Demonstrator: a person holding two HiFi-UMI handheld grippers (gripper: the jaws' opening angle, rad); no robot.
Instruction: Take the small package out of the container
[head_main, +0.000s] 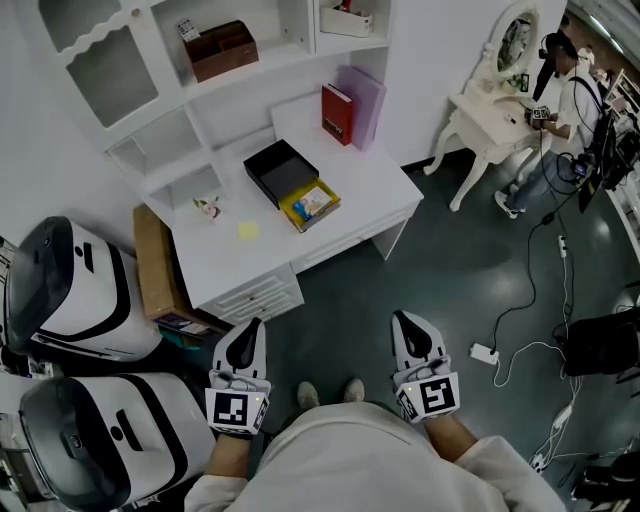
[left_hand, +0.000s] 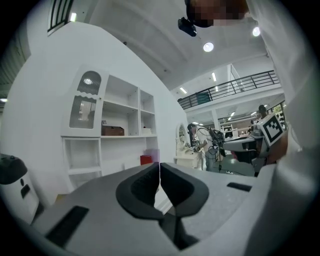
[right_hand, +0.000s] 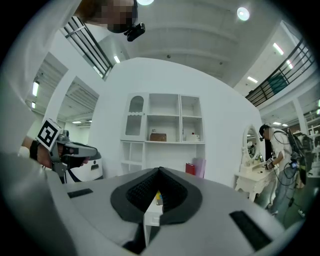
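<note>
Jaws closed empty, L gripper (head_main: 253, 326) & R gripper (head_main: 402, 318); small pkg (head_main: 312, 202) well apart ahead.

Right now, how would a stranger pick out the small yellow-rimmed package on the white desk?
Go to the white desk below the white shelf unit, then to the open black square box at its middle. The small yellow-rimmed package sits at that box's near corner; unlike the plain pale yellow note, it has a colourful printed face.

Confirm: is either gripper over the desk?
No: the head view shows the left gripper and right gripper both short of the desk, close to the person.
</note>
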